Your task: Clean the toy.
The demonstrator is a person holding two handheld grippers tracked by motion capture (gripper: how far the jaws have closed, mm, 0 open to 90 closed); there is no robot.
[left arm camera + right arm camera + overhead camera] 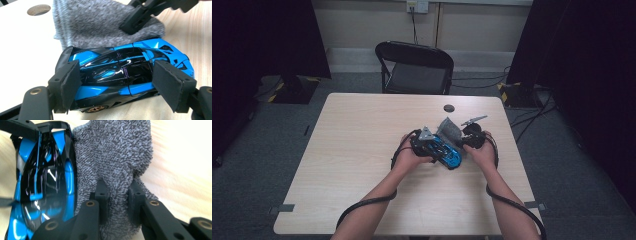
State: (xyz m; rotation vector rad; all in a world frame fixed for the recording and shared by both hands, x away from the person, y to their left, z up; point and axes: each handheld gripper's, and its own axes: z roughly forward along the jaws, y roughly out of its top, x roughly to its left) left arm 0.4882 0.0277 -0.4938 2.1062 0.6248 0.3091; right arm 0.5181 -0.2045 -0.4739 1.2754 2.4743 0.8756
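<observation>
A blue and black toy car (117,72) sits tipped on its side between the pads of my left gripper (116,85), roof toward the camera, one pad against each end of the body. In the high view the car (449,155) lies right of the left gripper (432,146), near the table's middle right. A grey terry cloth (112,152) rests against the car's side, and my right gripper (117,192) is shut on its lower fold. From the left gripper view, the cloth (100,22) lies behind the car, with the right gripper's black fingers (137,20) pinching it.
The pale wooden table (357,150) has a round dark cable hole (449,108) just beyond the hands. A black folding chair (414,65) stands at the far edge. Cables trail from both grippers over the near edge.
</observation>
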